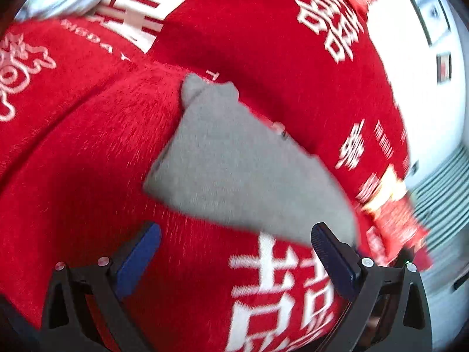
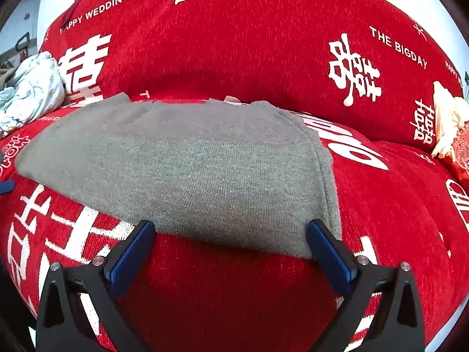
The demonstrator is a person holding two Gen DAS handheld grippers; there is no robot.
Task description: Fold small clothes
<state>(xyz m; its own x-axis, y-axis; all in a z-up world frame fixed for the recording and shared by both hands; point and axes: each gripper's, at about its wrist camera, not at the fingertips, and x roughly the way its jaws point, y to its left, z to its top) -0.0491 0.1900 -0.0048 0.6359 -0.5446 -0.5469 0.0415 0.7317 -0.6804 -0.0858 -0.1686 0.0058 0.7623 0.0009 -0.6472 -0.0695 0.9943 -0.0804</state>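
Both tongs, left (image 1: pixel 236 248) and right (image 2: pixel 230 245), are held open, empty, just before the grey garment (image 2: pixel 187 173). Its near edge is judged next to be gripped for folding.

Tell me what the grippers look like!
Both look alike. The left gripper and the right gripper each have two flat blue pads with fine ridges, set on black angular frames with triangular cut-outs. Small silver screw heads dot the frames. No cables, sleeves or writing show.
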